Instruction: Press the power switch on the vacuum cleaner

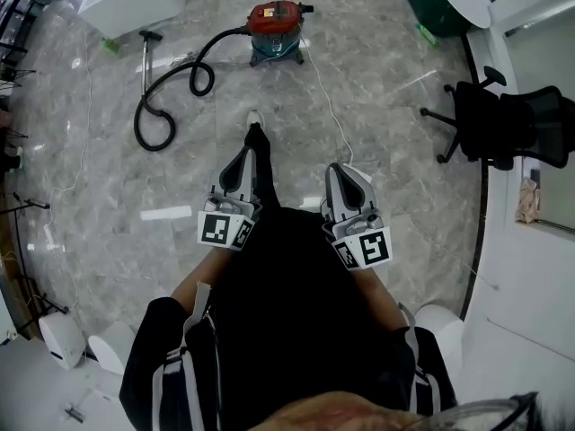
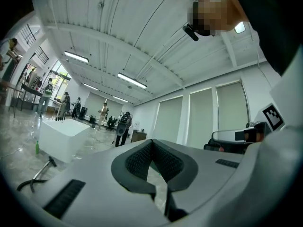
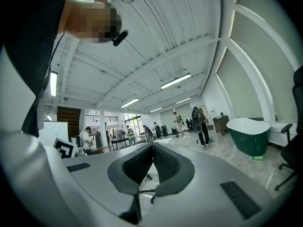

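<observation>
Vacuum cleaner (image 1: pixel 277 30) stands on the floor (image 1: pixel 377 88), well ahead of both tools. Left tool (image 1: pixel 244 155) and right tool (image 1: pixel 340 173) have jaws together, gripping nothing.

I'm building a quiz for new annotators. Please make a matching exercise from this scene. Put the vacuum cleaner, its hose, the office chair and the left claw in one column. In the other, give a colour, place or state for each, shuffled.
Column one
1. vacuum cleaner
2. hose
3. office chair
4. left claw

Column two
A. shut, nothing in it
B. red top, top centre of the head view
C. black, lying in loops to the left of the vacuum cleaner
D. black, at the right edge of the head view

Pairs: 1-B, 2-C, 3-D, 4-A
</observation>
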Demonstrator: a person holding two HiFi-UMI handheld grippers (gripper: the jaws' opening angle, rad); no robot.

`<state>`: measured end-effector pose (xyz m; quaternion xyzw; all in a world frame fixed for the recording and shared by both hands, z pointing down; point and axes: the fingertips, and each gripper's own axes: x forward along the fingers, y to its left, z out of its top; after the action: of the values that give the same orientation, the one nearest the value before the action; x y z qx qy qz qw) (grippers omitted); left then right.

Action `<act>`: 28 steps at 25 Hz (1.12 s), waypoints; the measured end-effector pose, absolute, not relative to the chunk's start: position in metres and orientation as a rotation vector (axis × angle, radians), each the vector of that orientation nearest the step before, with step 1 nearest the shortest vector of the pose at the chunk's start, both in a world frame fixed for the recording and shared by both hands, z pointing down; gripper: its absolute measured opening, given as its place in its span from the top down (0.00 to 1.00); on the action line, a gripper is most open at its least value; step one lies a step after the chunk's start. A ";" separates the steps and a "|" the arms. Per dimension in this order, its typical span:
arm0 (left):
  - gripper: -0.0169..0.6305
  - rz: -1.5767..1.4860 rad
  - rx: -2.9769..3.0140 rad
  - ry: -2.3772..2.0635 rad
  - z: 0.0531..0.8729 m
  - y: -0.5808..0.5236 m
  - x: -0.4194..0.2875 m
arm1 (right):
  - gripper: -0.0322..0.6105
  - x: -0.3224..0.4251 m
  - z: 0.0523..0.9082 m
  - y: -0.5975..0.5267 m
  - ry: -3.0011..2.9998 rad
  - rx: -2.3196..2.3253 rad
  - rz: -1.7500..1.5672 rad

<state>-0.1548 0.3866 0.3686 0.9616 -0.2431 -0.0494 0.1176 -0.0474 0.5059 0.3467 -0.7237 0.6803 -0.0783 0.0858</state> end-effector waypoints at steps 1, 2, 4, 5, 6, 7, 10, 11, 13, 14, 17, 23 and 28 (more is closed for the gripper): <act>0.95 -0.153 2.807 -0.700 0.372 0.372 -0.145 | 0.92 -0.040 0.349 0.492 2.027 -2.168 -0.232; 0.95 -0.158 2.797 -0.689 0.375 0.356 -0.135 | 0.92 -0.032 0.352 0.476 2.032 -2.179 -0.235; 0.95 -0.143 2.773 -0.655 0.387 0.321 -0.113 | 0.92 -0.016 0.362 0.438 2.046 -2.209 -0.255; 0.95 -0.123 2.763 -0.632 0.395 0.301 -0.101 | 0.92 -0.007 0.367 0.416 2.047 -2.226 -0.268; 0.95 -0.101 2.754 -0.605 0.402 0.279 -0.088 | 0.92 0.005 0.370 0.391 2.041 -2.239 -0.282; 0.95 -0.085 2.750 -0.576 0.406 0.255 -0.075 | 0.92 0.017 0.370 0.365 2.029 -2.243 -0.299; 0.95 -0.081 2.777 -0.517 0.395 0.188 -0.043 | 0.92 0.051 0.358 0.287 2.017 -2.203 -0.335; 0.95 -0.088 2.783 -0.520 0.389 0.165 -0.036 | 0.92 0.059 0.355 0.260 2.028 -2.185 -0.348; 0.95 -0.102 2.761 -0.556 0.381 0.116 -0.023 | 0.92 0.073 0.356 0.205 2.060 -2.163 -0.383; 0.95 -0.106 2.747 -0.574 0.379 0.093 -0.017 | 0.92 0.080 0.357 0.179 2.075 -2.163 -0.399; 0.95 -0.117 2.717 -0.602 0.377 0.039 -0.005 | 0.92 0.094 0.367 0.113 2.122 -2.201 -0.448; 0.95 -0.134 2.681 -0.687 0.370 -0.028 0.001 | 0.92 0.111 0.386 0.045 2.158 -2.186 -0.519; 0.95 -0.081 2.671 -0.714 0.377 -0.046 0.010 | 0.92 0.126 0.398 0.017 2.195 -2.177 -0.552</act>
<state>0.0101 -0.0456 0.3775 0.9487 -0.2535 -0.0289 0.1866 0.1256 0.0169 0.3976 -0.6932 0.6989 -0.1758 0.0005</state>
